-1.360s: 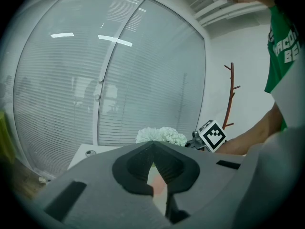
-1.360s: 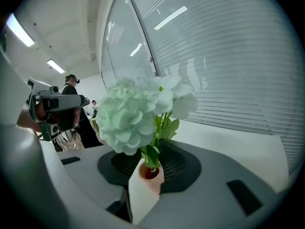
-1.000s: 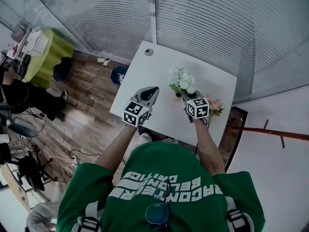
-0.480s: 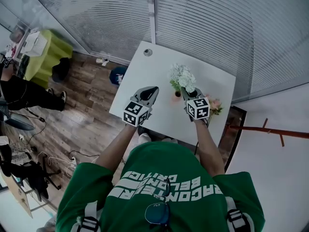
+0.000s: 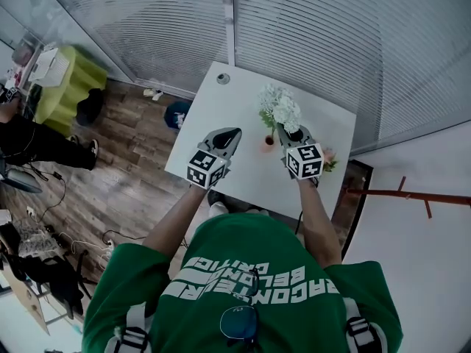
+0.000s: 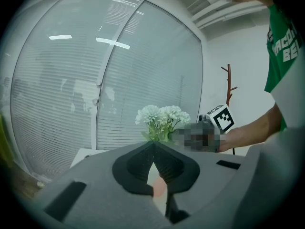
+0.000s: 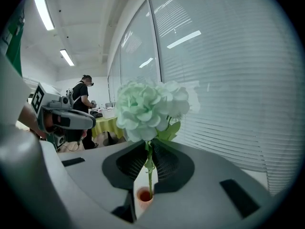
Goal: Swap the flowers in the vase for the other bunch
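A bunch of white flowers hangs over a small orange vase on the white table. My right gripper is shut on the bunch's thin green stem. The stem's lower end reaches down to the vase's mouth. A pink bunch lies on the table at the right, mostly hidden behind the right gripper's marker cube. My left gripper hovers left of the vase, tips together, nothing held. In the left gripper view the vase shows between the jaws.
The table stands against a glass wall with blinds. A coat stand is at the right. Left of the table are wooden floor, a green-covered table and a person standing there.
The right gripper has risen with the white bunch, so the flowers stand higher over the vase. The left gripper has hardly moved.
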Demonstrator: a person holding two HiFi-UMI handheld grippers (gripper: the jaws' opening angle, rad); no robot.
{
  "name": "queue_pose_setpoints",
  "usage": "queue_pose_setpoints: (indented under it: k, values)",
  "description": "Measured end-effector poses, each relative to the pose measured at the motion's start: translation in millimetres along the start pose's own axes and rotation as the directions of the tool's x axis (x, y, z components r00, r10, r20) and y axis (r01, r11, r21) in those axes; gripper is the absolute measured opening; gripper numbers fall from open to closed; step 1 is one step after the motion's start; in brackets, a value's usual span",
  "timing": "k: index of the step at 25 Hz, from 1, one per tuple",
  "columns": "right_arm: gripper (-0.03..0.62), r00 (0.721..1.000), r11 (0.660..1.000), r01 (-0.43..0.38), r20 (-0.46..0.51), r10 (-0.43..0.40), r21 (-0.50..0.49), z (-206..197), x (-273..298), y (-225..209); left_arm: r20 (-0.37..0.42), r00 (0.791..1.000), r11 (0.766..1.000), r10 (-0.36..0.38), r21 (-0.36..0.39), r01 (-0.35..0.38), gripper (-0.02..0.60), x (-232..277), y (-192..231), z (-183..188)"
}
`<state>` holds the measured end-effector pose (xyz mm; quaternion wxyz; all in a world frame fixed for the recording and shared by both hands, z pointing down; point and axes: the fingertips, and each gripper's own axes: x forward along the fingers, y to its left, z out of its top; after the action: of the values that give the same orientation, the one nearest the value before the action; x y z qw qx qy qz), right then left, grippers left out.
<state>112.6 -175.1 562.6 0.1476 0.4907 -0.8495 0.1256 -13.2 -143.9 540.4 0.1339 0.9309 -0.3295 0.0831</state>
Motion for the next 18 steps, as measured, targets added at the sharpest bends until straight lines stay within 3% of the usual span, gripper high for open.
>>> queue_pose_setpoints:
  k: [11,18]
  values:
    - [0.034,0.994,1.000,0.005,0.113,-0.006,0.009,46.8,-15.3,8.8,0.006,1.000,1.000,-0.012,0.009,0.012,0.009,-3.1,-1.9,-0.3]
    - [0.028,0.992,1.000,-0.012,0.126,0.012,0.000,61.2,-9.1,18.5,0.012,1.000,1.000,0.009,0.004,-0.009,0.009,-12.0,6.9,3.4]
